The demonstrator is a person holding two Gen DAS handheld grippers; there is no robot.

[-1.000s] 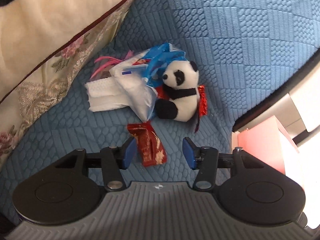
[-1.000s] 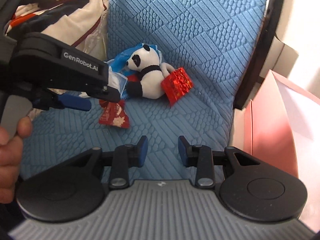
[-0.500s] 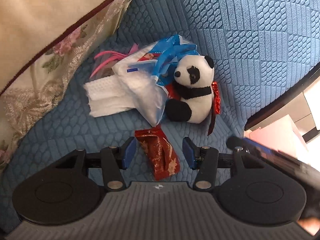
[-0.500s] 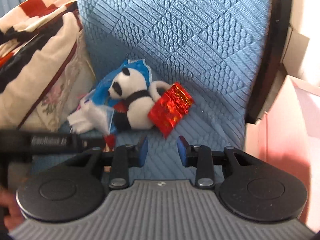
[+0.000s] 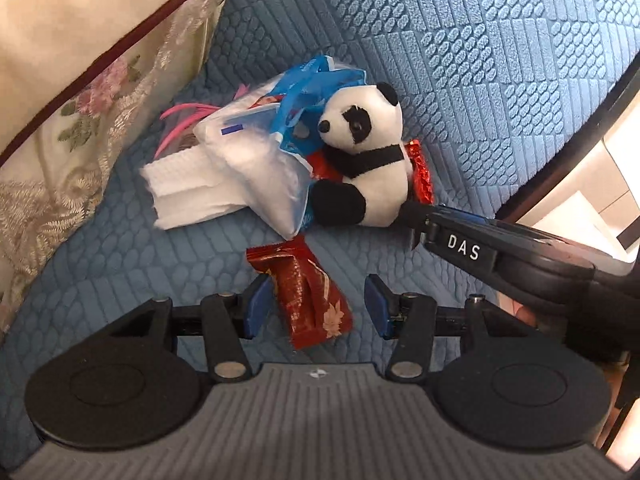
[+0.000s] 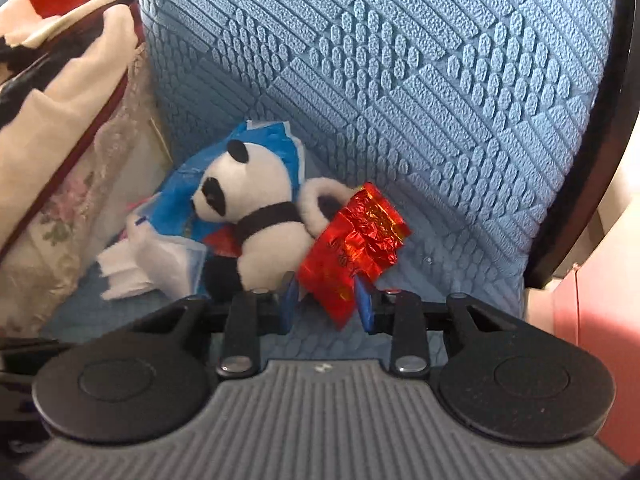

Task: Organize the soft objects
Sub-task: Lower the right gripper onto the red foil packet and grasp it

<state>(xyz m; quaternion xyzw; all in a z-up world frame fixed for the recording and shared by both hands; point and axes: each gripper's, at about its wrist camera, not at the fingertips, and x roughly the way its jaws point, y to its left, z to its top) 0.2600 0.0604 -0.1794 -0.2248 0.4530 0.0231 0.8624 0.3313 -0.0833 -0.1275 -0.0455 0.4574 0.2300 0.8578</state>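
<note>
A small panda plush [image 5: 368,160] [image 6: 260,216] sits on the blue quilted sofa seat [image 5: 480,80] and leans on a white and blue plastic tissue pack [image 5: 256,168] [image 6: 172,256]. A shiny red foil packet [image 6: 352,240] [image 5: 420,172] rests against its back. My right gripper [image 6: 327,300] is closing, with the packet's lower end between its pads. One of its fingers [image 5: 460,246] reaches in behind the panda. My left gripper [image 5: 318,306] stands open over a dark red snack packet [image 5: 308,292]; only the left pad is near the packet's edge.
A floral cushion [image 5: 60,120] [image 6: 60,160] fills the left side, with a striped blanket [image 6: 48,12] on top. Folded white tissue [image 5: 180,196] and pink strips [image 5: 180,116] lie by the pack. The sofa's dark edge [image 5: 580,120] and a pink box [image 6: 600,320] are at the right.
My right gripper has come forward and down to the foil packet, its jaws narrower, and now shows at the right of the left wrist view. The left gripper sank slightly toward the dark red packet.
</note>
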